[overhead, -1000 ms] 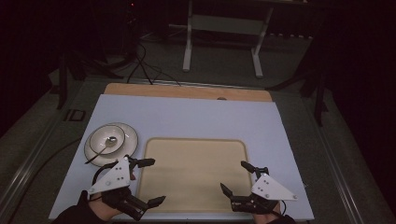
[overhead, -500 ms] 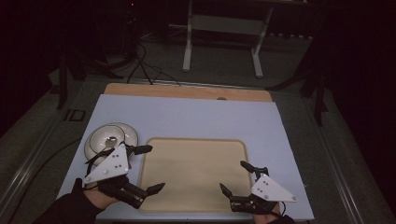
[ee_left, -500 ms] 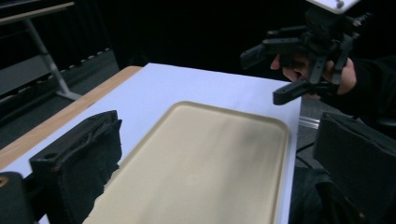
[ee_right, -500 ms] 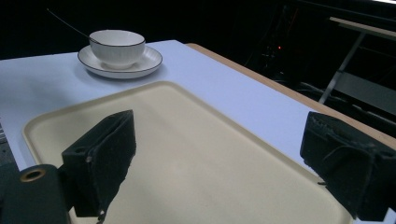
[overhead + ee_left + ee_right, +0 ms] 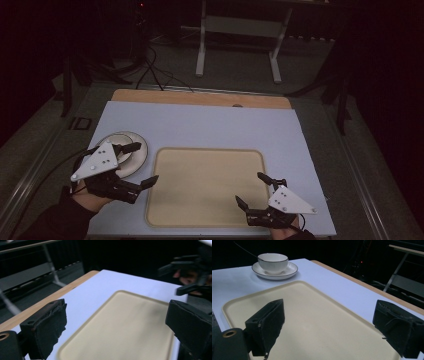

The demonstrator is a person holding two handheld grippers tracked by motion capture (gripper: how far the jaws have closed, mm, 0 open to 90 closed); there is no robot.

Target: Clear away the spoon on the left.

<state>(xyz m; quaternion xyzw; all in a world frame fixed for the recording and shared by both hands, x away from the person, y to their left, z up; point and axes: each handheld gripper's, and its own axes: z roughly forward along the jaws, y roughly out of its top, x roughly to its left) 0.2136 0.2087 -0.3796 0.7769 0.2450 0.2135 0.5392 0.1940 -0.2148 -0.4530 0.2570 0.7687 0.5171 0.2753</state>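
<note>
The right hand-held gripper [image 5: 329, 327] hangs wide open over the cream tray [image 5: 317, 322]. Beyond its left jaw, a bowl [image 5: 272, 262] sits on a saucer [image 5: 289, 269].

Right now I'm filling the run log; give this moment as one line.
left gripper: open, above plate | right gripper: open, over tray | bowl: on plate, spoon inside | held: nothing

A table [image 5: 200, 125] with a pale lilac-white top carries the things, and a strip of bare wood [image 5: 200, 98] runs along its far edge. A cream tray [image 5: 205, 185] with rounded corners and a low raised rim lies flat on the top, towards the near edge and roughly in the middle. Just beside the tray's far left corner rests a white saucer [image 5: 287, 271] with a dark rim line, and a white bowl [image 5: 272, 262] stands on that saucer.
</note>
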